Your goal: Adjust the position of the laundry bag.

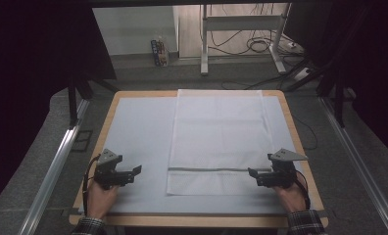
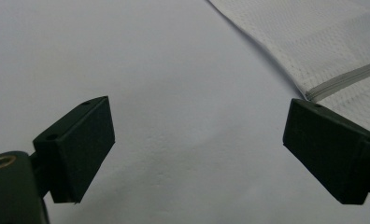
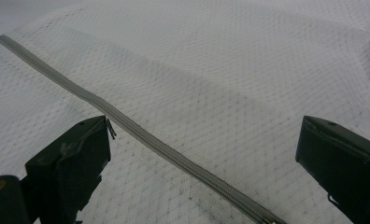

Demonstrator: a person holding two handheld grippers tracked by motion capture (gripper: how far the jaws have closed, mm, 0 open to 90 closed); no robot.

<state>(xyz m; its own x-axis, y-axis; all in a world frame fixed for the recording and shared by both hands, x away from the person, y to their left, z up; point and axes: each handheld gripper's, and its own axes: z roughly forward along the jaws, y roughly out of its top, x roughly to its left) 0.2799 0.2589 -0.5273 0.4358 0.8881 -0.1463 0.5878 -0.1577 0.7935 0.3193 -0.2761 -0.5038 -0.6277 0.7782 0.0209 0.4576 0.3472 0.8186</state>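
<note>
The white mesh laundry bag (image 1: 219, 142) lies flat on the tabletop (image 1: 138, 142), right of centre, its grey zipper (image 1: 216, 169) running across near your edge. Expect it to be light, limp and likely to slide on the smooth cover. Both the left gripper (image 1: 133, 172) and the right gripper (image 1: 253, 175) stand spread and empty. Pinch an edge or corner; the zipper band gives firmer purchase.
</note>
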